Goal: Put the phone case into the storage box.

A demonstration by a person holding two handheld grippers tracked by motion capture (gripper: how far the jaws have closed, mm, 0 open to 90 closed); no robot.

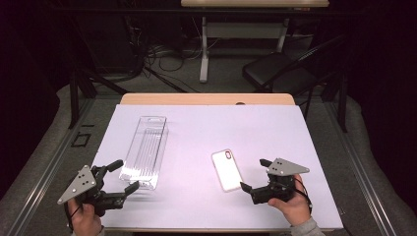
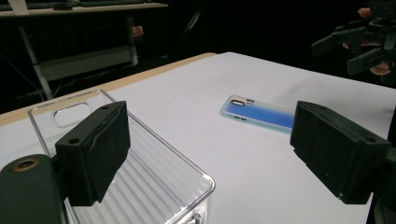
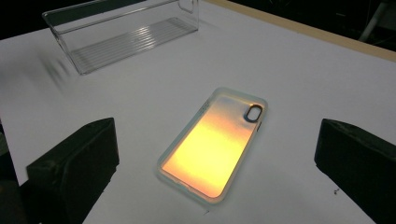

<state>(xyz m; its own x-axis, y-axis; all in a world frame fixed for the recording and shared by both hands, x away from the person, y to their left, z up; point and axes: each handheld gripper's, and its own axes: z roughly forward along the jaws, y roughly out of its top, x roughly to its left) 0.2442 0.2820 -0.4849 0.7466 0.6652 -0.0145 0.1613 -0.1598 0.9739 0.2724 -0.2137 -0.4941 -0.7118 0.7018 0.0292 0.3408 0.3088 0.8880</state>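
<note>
A: Phone case [image 1: 227,169]?
B: Flat on table [image 1: 275,128], long axis front-to-back, camera hole far end, beside right gripper [image 1: 254,174]. Bin [image 1: 145,151] empty. Left gripper [image 1: 119,175] too: jaws spread, nothing held.

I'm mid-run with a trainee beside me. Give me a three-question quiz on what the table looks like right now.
1. True or false: the phone case lies inside the clear tray.
2. Which gripper is nearer the phone case? A) left gripper B) right gripper
3. Fill in: the fingers of both grippers stand ____, with nothing between them.

Key:
1. False. The case lies flat on the white table cover, apart from the tray.
2. B. The right gripper sits just beside the case; the left gripper is at the near end of the tray.
3. Open.
</note>
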